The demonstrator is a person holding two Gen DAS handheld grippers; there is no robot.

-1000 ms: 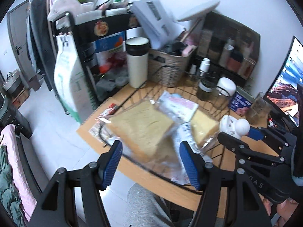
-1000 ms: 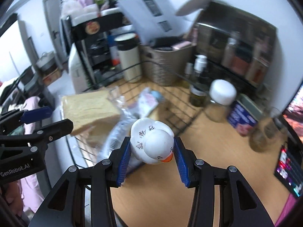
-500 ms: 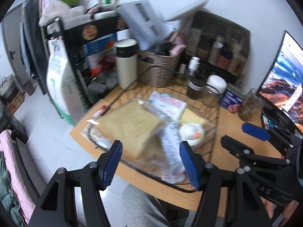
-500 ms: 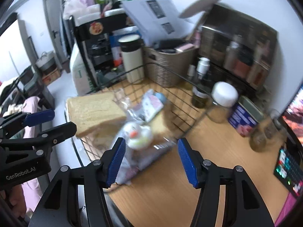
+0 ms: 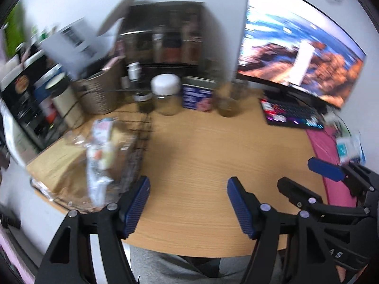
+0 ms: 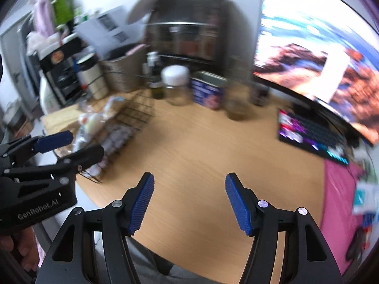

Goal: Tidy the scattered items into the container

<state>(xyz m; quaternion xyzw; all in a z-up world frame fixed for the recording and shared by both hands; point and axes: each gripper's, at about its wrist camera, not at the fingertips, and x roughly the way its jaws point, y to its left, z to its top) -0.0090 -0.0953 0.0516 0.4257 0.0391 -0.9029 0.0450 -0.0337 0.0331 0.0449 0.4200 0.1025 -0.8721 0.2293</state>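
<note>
A black wire basket (image 5: 139, 127) stands at the left of the wooden table; it also shows in the right wrist view (image 6: 132, 116). It holds bagged bread (image 5: 64, 165), plastic packets (image 5: 99, 132) and a white toy duck (image 6: 91, 120). My left gripper (image 5: 188, 204) is open and empty above bare table to the right of the basket. My right gripper (image 6: 189, 203) is open and empty over the table's front middle. Both views are motion-blurred.
A white-lidded jar (image 5: 167, 94), a blue tin (image 5: 197, 95) and a glass (image 5: 227, 101) stand at the back. A monitor (image 5: 298, 54) and keyboard (image 5: 291, 116) are at the right, with a pink mat (image 5: 331, 165). A woven basket (image 5: 99, 94) stands back left.
Both grippers have swung right, away from the basket, toward the monitor. The duck, released a second ago, lies in the basket. Both grippers stay open.
</note>
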